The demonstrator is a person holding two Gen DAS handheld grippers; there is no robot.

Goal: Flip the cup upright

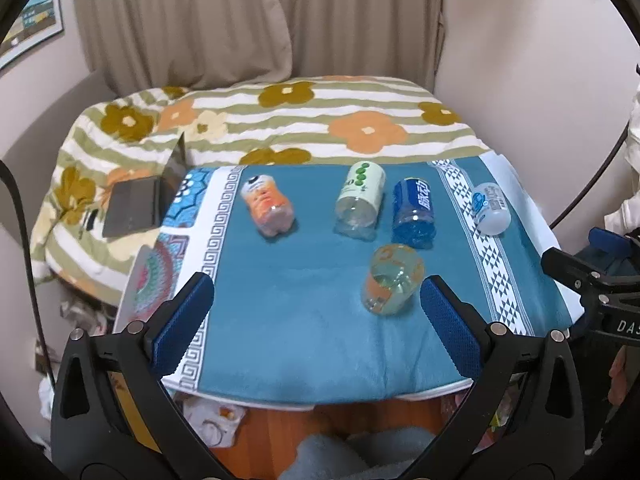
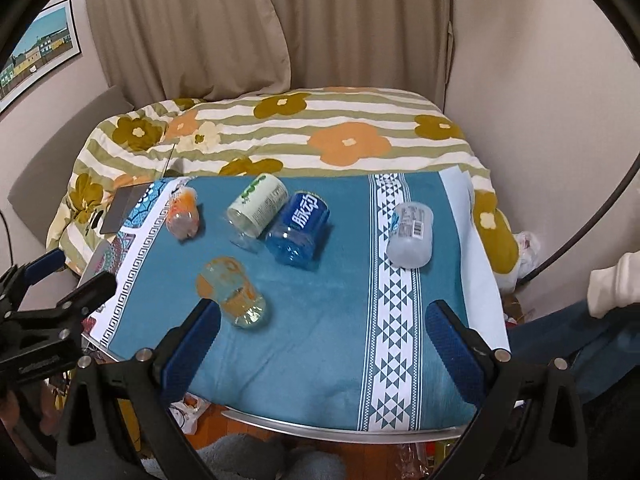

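Cup (image 1: 392,279) of clear plastic with orange print, lying tipped on tabletop (image 1: 304,340), just nearer than blue bottle (image 1: 414,212). Likely light, thin-walled, slippery; best pinched gently across mid-body. Left hand-held gripper (image 1: 316,322) and right hand-held gripper (image 2: 322,344) both wide open, empty.

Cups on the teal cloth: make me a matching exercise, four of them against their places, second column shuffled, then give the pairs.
Things:
1. orange-patterned clear cup
2. blue cup
3. frosted white cup
4. orange cup

Places:
A. on the white triangle-patterned band of the cloth, far right
B. nearest the open grippers, alone in front of the row
C. left end of the row, beside the key-pattern border
D. in the row, next to the white cup with green dots

Pairs: 1-B, 2-D, 3-A, 4-C
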